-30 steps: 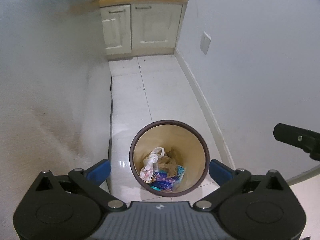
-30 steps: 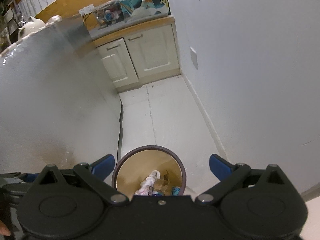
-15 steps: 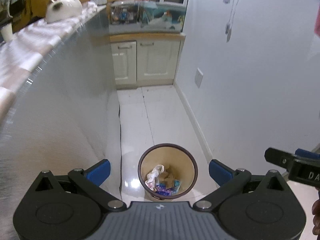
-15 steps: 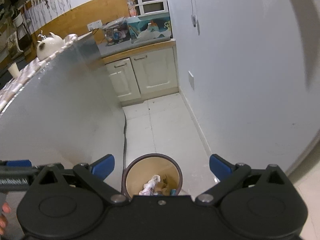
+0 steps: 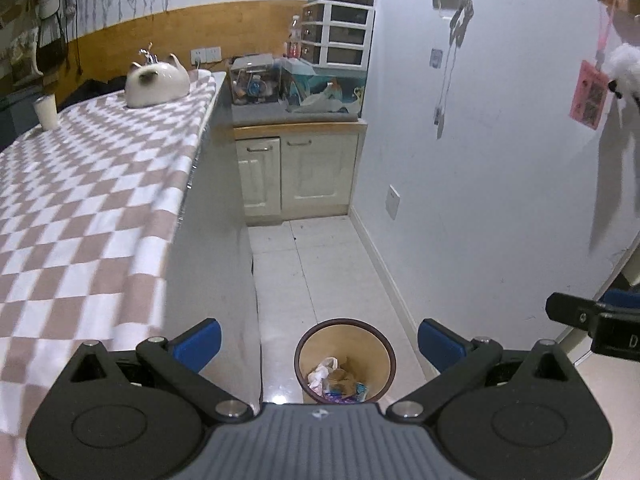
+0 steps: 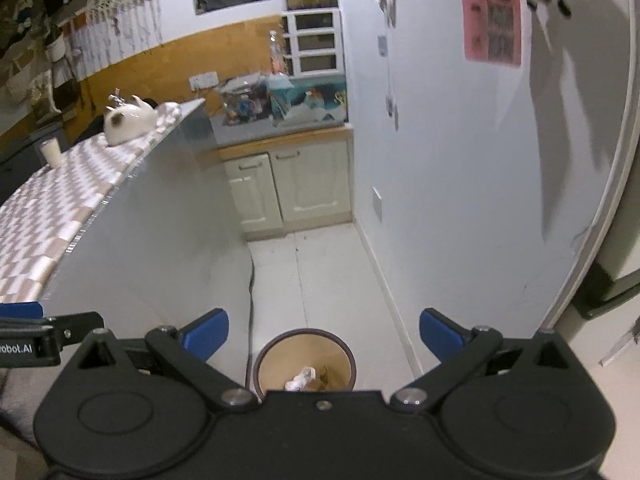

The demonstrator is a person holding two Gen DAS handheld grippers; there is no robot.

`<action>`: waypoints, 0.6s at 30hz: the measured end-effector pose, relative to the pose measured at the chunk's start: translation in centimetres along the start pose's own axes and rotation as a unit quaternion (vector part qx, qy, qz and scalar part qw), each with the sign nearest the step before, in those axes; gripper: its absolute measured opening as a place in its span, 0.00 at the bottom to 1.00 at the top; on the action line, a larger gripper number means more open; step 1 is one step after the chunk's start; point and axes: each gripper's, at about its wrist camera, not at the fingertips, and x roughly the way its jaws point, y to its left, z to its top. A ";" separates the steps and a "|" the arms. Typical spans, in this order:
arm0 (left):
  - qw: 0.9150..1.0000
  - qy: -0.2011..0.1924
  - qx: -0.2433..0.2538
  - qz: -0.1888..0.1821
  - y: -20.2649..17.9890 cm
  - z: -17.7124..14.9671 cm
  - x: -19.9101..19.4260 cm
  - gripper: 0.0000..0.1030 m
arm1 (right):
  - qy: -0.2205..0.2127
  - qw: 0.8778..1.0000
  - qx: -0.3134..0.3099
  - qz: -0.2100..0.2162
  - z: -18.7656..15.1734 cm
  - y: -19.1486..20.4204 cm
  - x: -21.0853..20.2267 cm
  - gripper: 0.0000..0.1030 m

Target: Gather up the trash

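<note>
Nearest, both tools hang high over the floor with nothing in them: the left hand-held gripper has its blue fingers spread wide, and so does the right hand-held gripper, which suits hands between pickups rather than carrying. Below and between the fingers stands the bin on the white tiles, in the narrow aisle between the desk side and the wall, where it is easy to reach from above. Trash already lies in its bottom: white crumpled paper, brown scraps, something blue. To the left runs the desk under a checked cloth, bearing a cup and a white cat-shaped pot; no loose litter shows on it. Farthest stands the cabinet.
</note>
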 end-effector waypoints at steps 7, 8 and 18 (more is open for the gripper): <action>1.000 -0.011 0.004 -0.005 0.6 -0.6 -3.2 1.00 | 0.007 1.000 -0.013 0.000 -0.1 1.8 -2.6 1.00; 1.000 -0.012 0.005 -0.007 0.7 -0.7 -3.6 1.00 | 0.008 1.000 -0.014 0.000 -0.3 2.0 -2.8 1.00; 1.000 -0.016 0.005 -0.002 1.6 -2.0 -5.5 1.00 | 0.013 1.000 -0.027 -0.001 -1.5 4.0 -4.9 1.00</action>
